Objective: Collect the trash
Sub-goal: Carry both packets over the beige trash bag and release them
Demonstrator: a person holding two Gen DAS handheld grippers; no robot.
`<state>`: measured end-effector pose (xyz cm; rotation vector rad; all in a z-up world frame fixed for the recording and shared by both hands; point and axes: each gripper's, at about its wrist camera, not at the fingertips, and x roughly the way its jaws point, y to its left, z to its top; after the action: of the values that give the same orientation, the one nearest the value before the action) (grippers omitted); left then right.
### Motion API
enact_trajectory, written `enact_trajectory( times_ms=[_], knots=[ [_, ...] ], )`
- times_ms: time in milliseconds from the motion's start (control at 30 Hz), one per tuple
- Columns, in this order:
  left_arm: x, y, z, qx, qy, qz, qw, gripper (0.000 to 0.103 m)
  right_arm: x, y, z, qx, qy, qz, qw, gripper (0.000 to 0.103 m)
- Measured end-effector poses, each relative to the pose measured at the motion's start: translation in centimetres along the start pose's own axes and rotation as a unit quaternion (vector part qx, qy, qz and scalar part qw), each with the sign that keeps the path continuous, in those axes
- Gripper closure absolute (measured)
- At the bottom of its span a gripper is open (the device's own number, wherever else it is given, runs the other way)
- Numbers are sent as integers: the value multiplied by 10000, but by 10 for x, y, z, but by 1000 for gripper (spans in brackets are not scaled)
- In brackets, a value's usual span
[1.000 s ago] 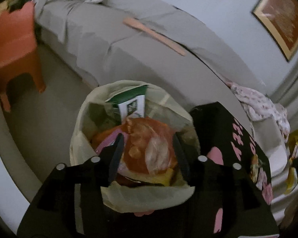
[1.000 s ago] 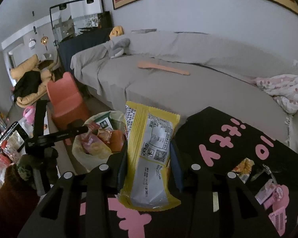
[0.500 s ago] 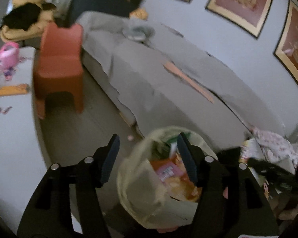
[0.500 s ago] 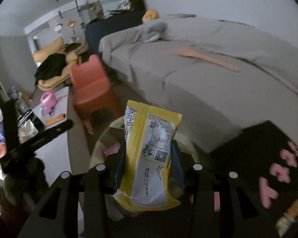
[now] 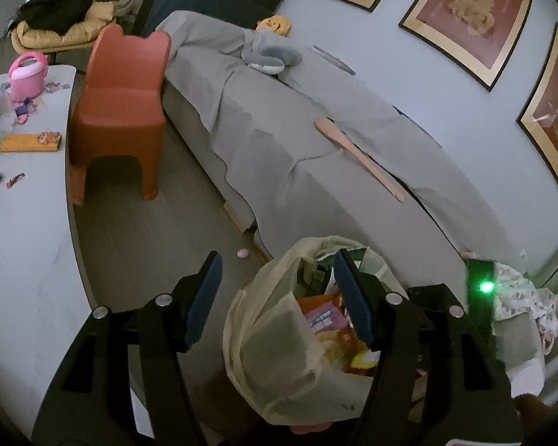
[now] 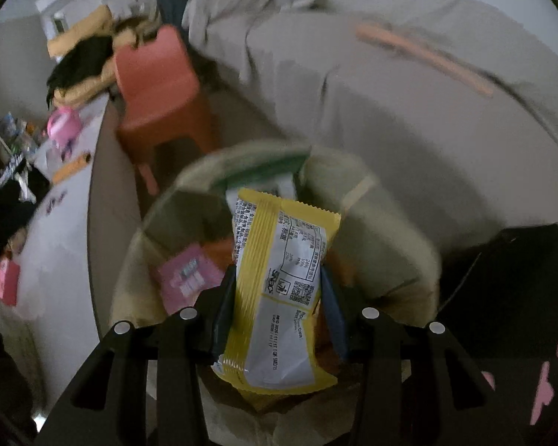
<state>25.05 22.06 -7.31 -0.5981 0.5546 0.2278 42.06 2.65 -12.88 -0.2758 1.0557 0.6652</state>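
so the right gripper (image 6: 277, 290) is clamped on the yellow wrapper (image 6: 279, 286), long axis upright along the fingers, right above the trash bag (image 6: 383, 245) mouth, while the left gripper (image 5: 279, 293) hangs spread apart, holding nothing, beside the bag's rim.

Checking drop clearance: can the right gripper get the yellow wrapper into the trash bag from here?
Probably yes. The right gripper holds the yellow wrapper right over the trash bag, whose mouth gapes open below. The bag looks fairly full, but nothing covers the opening.
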Motion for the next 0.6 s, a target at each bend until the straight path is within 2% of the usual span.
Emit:
enact_trajectory(
  times_ms=[133, 233, 300, 367, 433, 600],
  knots=[
    [4, 5, -2, -28, 41, 0, 10000, 44, 19, 3, -13, -100, 331, -77, 9994, 62],
    [5, 7, -2, -77, 59, 8, 10000, 44, 20, 6, -18, -156, 290, -98, 9994, 62],
    [4, 7, -1, -101, 60, 1, 9999, 44, 16, 5, -17, -56, 218, 207, 9995, 56],
    [1, 6, 0, -105, 28, -7, 9999, 44, 12, 4, -17, 47, 282, 570, 9980, 40],
    [-3, 3, 2, -89, -30, -4, 10000, 44, -1, 4, -18, 43, 148, 540, 9984, 32],
    [-10, -5, 4, 8, -129, -5, 9999, 44, -46, -1, -24, -30, -499, 344, 9982, 27]
  ],
)
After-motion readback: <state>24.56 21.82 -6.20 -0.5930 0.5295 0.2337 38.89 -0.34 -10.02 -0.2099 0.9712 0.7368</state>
